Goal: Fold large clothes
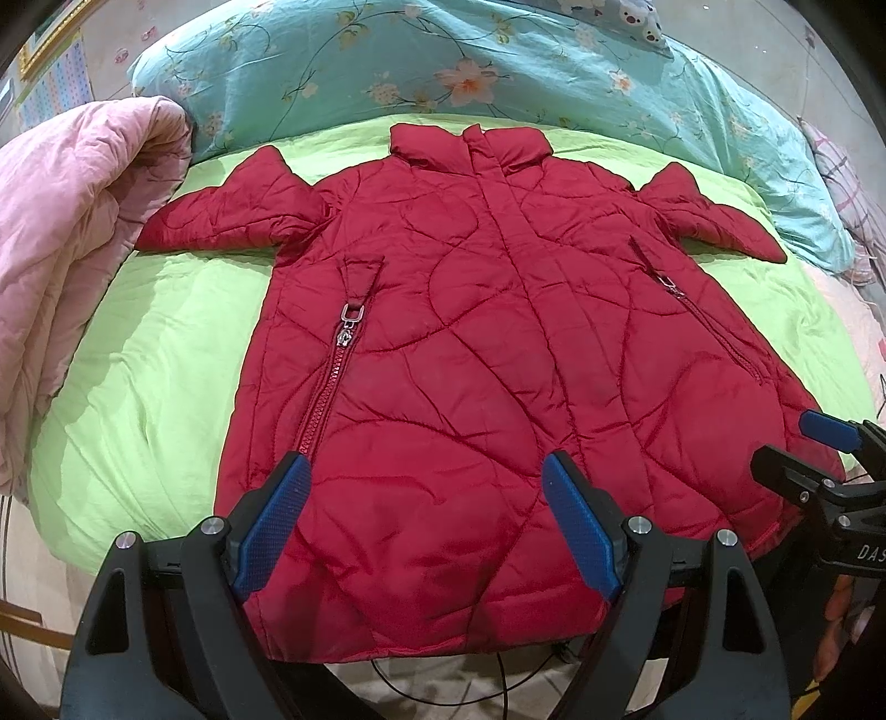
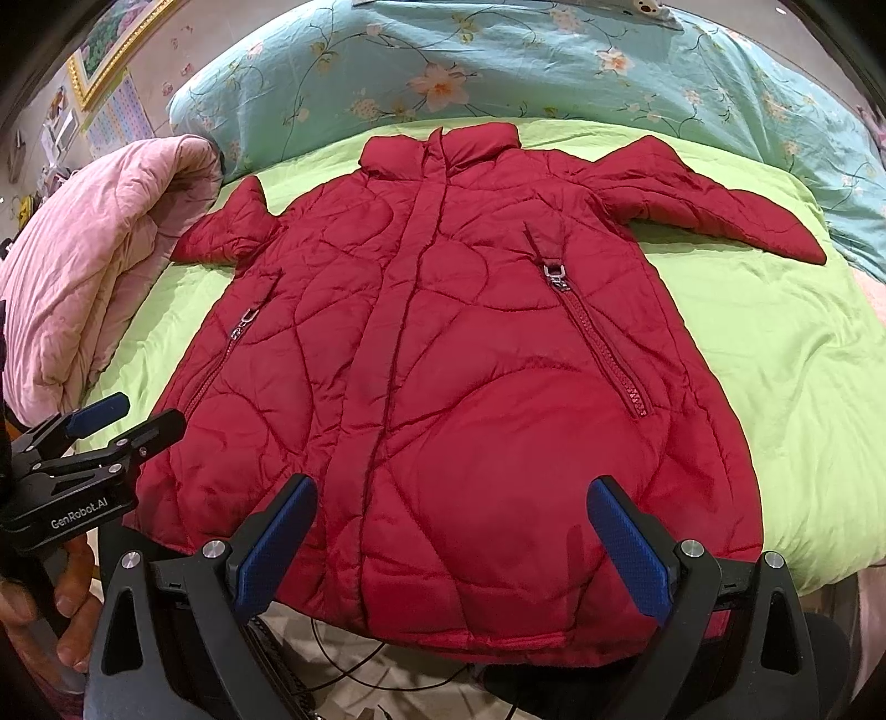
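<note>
The red coat lies flat beyond both grippers' wide-spread, empty fingers, hem nearest.

I'm looking into a home bedroom. A bed with a green sheet carries a floral quilt and a pink blanket. A framed picture hangs on the wall.

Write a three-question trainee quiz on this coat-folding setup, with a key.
1. True or false: the red coat lies front side up on the green sheet.
2. Which is the left gripper: A) shut on the hem, B) open above the hem?
3. What lies on the coat's left side, by its sleeve?

Key: 1 true. 2 B; the right gripper is open too. 3 The pink quilt.
</note>
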`<state>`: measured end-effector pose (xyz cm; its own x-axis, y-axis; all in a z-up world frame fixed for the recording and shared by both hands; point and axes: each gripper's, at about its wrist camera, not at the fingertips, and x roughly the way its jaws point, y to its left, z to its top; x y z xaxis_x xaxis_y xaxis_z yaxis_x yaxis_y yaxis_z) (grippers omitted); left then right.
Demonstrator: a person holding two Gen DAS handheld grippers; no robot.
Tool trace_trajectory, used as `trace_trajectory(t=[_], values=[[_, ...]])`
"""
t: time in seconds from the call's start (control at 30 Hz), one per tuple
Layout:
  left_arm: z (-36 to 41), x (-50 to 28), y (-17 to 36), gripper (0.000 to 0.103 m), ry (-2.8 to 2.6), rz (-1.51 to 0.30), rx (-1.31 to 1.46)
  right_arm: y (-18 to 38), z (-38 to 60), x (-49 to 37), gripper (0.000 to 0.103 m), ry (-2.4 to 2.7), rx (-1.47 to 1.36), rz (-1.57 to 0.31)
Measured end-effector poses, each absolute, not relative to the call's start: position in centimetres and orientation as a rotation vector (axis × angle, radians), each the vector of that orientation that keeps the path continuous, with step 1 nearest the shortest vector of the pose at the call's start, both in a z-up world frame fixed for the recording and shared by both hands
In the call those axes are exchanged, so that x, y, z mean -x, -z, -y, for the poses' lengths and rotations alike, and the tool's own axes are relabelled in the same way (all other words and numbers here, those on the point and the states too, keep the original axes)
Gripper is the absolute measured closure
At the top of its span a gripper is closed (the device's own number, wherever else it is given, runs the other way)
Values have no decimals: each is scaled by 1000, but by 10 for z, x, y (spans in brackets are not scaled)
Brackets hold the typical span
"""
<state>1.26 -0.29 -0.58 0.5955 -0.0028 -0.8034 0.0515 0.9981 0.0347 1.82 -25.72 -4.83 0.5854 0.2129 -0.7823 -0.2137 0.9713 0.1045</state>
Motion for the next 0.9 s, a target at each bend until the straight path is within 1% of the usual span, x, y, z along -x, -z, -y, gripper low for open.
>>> trace_trajectory(t=[0.9], values=[[4,-23,4,17,40,-938,-53,42,267,-26,4,-248,-24,-896]])
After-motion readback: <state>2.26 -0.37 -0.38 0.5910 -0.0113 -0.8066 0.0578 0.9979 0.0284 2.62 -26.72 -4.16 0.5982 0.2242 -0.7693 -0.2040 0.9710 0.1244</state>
